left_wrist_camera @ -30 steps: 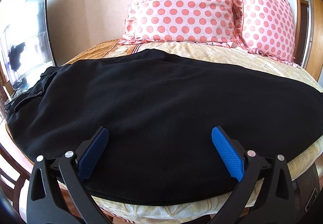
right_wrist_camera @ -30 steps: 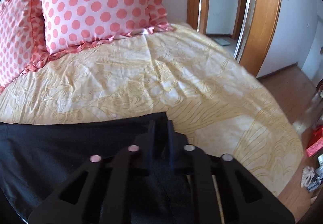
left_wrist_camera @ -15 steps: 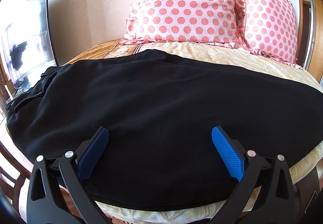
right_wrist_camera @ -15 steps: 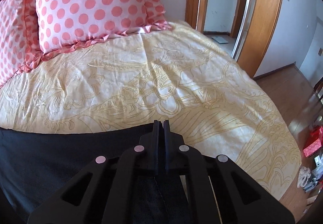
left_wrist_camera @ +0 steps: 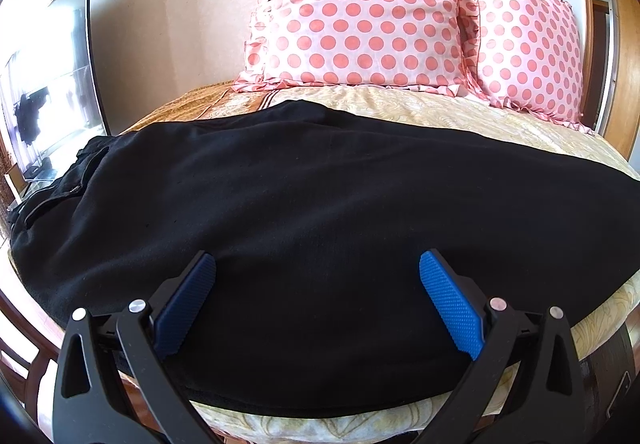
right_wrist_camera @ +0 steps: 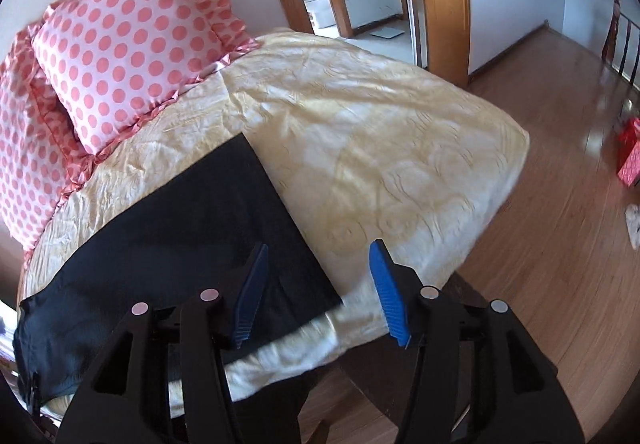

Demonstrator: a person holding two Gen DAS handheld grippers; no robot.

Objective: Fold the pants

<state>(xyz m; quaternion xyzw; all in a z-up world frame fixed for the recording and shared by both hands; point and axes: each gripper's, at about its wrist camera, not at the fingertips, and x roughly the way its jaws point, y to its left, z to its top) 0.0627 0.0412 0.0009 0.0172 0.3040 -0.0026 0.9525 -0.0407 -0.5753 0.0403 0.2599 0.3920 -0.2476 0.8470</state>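
The black soft-fabric pants lie spread flat across the lower middle of the left wrist frame, on the bed with the pale yellow patterned cover. In the right wrist frame the same pants fill the lower left, their straight hem edge running diagonally from centre to the bottom middle.

The left tool sits at the bottom of its frame, its blue ribbed pads spread wide apart over the cloth, gripping nothing.

The right tool is also parted, holding nothing; one pad is over the pants' corner, the other over bare bed cover.

Two pink polka-dot ruffled pillows lean at the top of the left frame. A wooden floor fills the right side of the right frame.
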